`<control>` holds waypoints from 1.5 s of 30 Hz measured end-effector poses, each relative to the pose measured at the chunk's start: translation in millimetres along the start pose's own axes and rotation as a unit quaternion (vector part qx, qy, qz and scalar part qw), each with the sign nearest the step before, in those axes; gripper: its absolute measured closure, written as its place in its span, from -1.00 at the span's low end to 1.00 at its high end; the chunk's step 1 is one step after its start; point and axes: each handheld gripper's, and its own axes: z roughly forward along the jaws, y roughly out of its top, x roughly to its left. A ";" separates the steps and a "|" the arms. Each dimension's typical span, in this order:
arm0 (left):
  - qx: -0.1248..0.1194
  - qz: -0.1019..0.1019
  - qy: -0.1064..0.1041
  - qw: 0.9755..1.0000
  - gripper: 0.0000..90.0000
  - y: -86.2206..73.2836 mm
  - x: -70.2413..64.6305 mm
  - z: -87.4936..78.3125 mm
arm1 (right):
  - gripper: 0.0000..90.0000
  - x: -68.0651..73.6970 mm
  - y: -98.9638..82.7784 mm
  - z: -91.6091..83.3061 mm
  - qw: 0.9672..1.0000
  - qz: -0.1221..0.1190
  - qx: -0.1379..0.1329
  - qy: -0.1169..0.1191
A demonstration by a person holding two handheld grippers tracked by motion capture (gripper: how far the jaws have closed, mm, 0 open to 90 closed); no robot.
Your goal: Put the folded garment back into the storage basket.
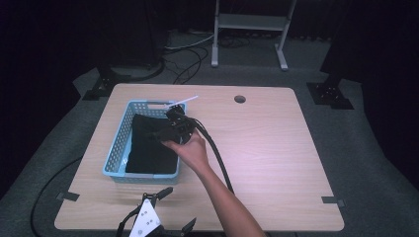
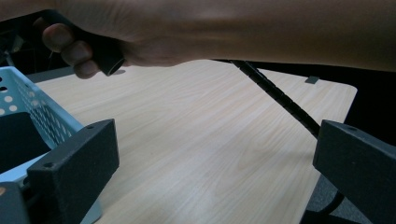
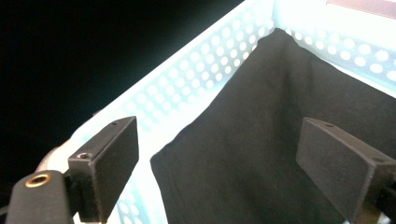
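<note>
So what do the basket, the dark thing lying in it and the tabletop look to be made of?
Basket: most likely moulded plastic, light blue, with smooth walls pierced by even rows of round holes.
Dark thing: probably fabric, matte black, lying flat and folded with a soft, straight edge in the right gripper view; the fibre can't be told.
Tabletop: pale wood grain with a smooth, faint sheen, so probably laminate or veneer rather than bare wood.

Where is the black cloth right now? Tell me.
In the high view the black cloth lies inside the blue basket at the table's left, under the right gripper.
</note>
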 end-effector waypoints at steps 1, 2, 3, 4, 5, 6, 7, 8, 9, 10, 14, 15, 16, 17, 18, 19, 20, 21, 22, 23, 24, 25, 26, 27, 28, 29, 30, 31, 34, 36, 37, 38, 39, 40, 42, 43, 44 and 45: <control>0.001 0.000 0.000 1.000 -1.00 -0.2 -0.2 -0.2 | -0.72 0.5 -0.8 -0.7 1.000 -0.006 0.000 -0.001; -0.002 -0.001 -0.001 1.000 -1.00 0.3 -0.5 -0.4 | -0.72 1.3 -1.6 -1.8 1.000 -0.012 0.004 -0.002; -0.003 -0.001 0.000 1.000 -1.00 0.5 -0.7 -0.7 | -0.72 1.6 -2.7 -3.1 1.000 -0.018 0.005 -0.003; -0.003 -0.001 0.002 1.000 -1.00 0.6 -1.0 -0.9 | -0.72 1.7 -3.3 -4.0 1.000 -0.018 0.005 -0.001; -0.002 0.001 0.004 1.000 -1.00 0.4 -1.2 -0.9 | -0.72 1.6 -3.8 -4.6 1.000 -0.017 0.003 0.000; -0.001 0.002 0.004 1.000 -1.00 0.3 -1.2 -0.5 | -0.72 2.0 -4.5 -6.0 1.000 -0.018 0.003 0.001; 0.000 0.002 0.002 1.000 -1.00 0.4 -1.0 -0.2 | -0.72 2.2 -4.9 -7.2 1.000 -0.021 0.003 -0.001; 0.000 0.001 0.000 1.000 -1.00 0.3 -1.0 0.1 | -0.72 2.6 -5.3 -8.6 1.000 -0.022 0.004 -0.002; 0.000 0.001 0.001 1.000 -1.00 0.0 -1.2 0.5 | -0.72 2.7 -5.7 -9.7 1.000 -0.024 0.003 0.000; 0.001 0.001 0.000 1.000 -1.00 -0.2 -1.2 0.6 | -0.72 2.5 -6.2 -11.0 1.000 -0.022 0.004 0.005; 0.002 0.002 0.003 1.000 -1.00 -0.2 -0.6 0.1 | -0.72 1.8 -7.3 -14.2 1.000 -0.024 0.006 0.002; 0.002 0.002 0.003 1.000 -1.00 -0.2 -0.4 0.0 | -0.72 1.8 -7.5 -15.4 1.000 -0.023 0.006 0.002; 0.002 0.002 0.003 1.000 -1.00 -0.3 -0.1 -0.1 | -0.72 1.8 -7.6 -16.1 1.000 -0.023 0.005 0.002; 0.002 0.001 0.003 1.000 -1.00 -0.4 0.1 -0.1 | -0.72 1.7 -7.7 -17.1 1.000 -0.024 0.005 0.002; 0.002 0.000 0.003 1.000 -1.00 -0.5 0.3 -0.1 | -0.72 1.8 -7.8 -18.2 1.000 -0.026 0.006 0.000; 0.002 0.000 0.003 1.000 -1.00 -0.6 0.4 -0.1 | -0.72 2.0 -7.9 -19.1 1.000 -0.028 0.005 0.000; 0.003 0.001 0.002 1.000 -1.00 -0.6 0.4 0.0 | -0.72 2.1 -8.2 -19.9 1.000 -0.031 0.006 0.001; 0.004 0.001 0.002 1.000 -1.00 -0.6 0.2 0.2 | -0.72 2.3 -8.7 -20.7 0.999 -0.033 0.009 0.000; 0.004 0.002 0.002 1.000 -1.00 -0.6 0.0 0.4 | -0.72 2.3 -9.4 -21.0 0.999 -0.036 0.011 -0.002; 0.004 0.002 0.002 1.000 -1.00 -0.7 -0.3 0.7 | -0.72 2.4 -10.2 -21.7 0.999 -0.040 0.014 -0.003; 0.004 0.002 0.001 1.000 -1.00 -0.7 -0.5 0.8 | -0.72 2.7 -11.0 -22.3 0.999 -0.043 0.015 -0.005; 0.005 0.002 0.000 1.000 -1.00 -0.8 -0.6 0.9 | -0.72 2.9 -11.9 -23.3 0.999 -0.046 0.016 -0.007; 0.005 0.002 0.000 1.000 -1.00 -0.8 -0.7 1.0 | -0.72 2.6 -12.5 -24.2 0.999 -0.048 0.016 -0.009; 0.006 0.004 0.000 1.000 -1.00 -0.7 -0.6 0.9 | -0.72 2.5 -13.2 -25.2 0.999 -0.048 0.016 -0.007; 0.006 0.004 0.001 1.000 -1.00 -0.7 -0.7 0.9 | -0.72 2.4 -13.7 -26.3 0.999 -0.049 0.018 -0.008; 0.005 0.003 0.001 1.000 -1.00 -0.7 -0.8 1.1 | -0.72 2.1 -14.0 -27.1 0.998 -0.052 0.019 -0.008; 0.006 0.004 0.001 1.000 -1.00 -0.8 -0.6 1.0 | -0.72 2.2 -14.4 -28.0 0.998 -0.055 0.021 -0.008; 0.005 0.003 0.001 1.000 -1.00 -0.8 -0.7 1.2 | -0.72 2.3 -14.7 -28.6 0.998 -0.058 0.023 -0.008; 0.006 0.004 0.000 1.000 -1.00 -0.9 -0.6 1.5 | -0.72 3.3 -15.2 -31.1 0.997 -0.067 0.027 -0.010; 0.005 0.003 0.000 1.000 -1.00 -1.0 -0.7 1.6 | -0.72 3.2 -15.5 -32.7 0.997 -0.069 0.028 -0.012; 0.005 0.003 0.000 1.000 -1.00 -1.0 -0.8 1.6 | -0.72 3.0 -15.8 -33.5 0.997 -0.070 0.028 -0.012; 0.006 0.004 0.000 1.000 -1.00 -1.0 -0.9 1.5 | -0.72 2.4 -16.2 -34.4 0.997 -0.071 0.027 -0.011; 0.006 0.004 0.000 1.000 -1.00 -1.0 -0.9 1.5 | -0.72 1.7 -16.7 -35.7 0.997 -0.071 0.028 -0.013; 0.006 0.004 0.000 1.000 -1.00 -0.9 -0.9 1.5 | -0.72 1.4 -17.1 -36.5 0.997 -0.070 0.027 -0.013; 0.006 0.004 0.000 1.000 -1.00 -1.0 -0.9 1.6 | -0.72 0.1 -18.5 -38.7 0.997 -0.072 0.026 -0.012; 0.006 0.004 0.000 1.000 -1.00 -1.0 -0.9 1.6 | -0.72 -0.3 -19.3 -40.1 0.997 -0.072 0.026 -0.013; 0.006 0.004 0.000 1.000 -1.00 -1.1 -0.9 1.7 | -0.72 -1.0 -20.3 -41.4 0.997 -0.073 0.026 -0.013; 0.006 0.005 0.000 1.000 -1.00 -1.2 -1.0 1.8 | -0.72 -2.1 -21.4 -42.9 0.997 -0.072 0.028 -0.013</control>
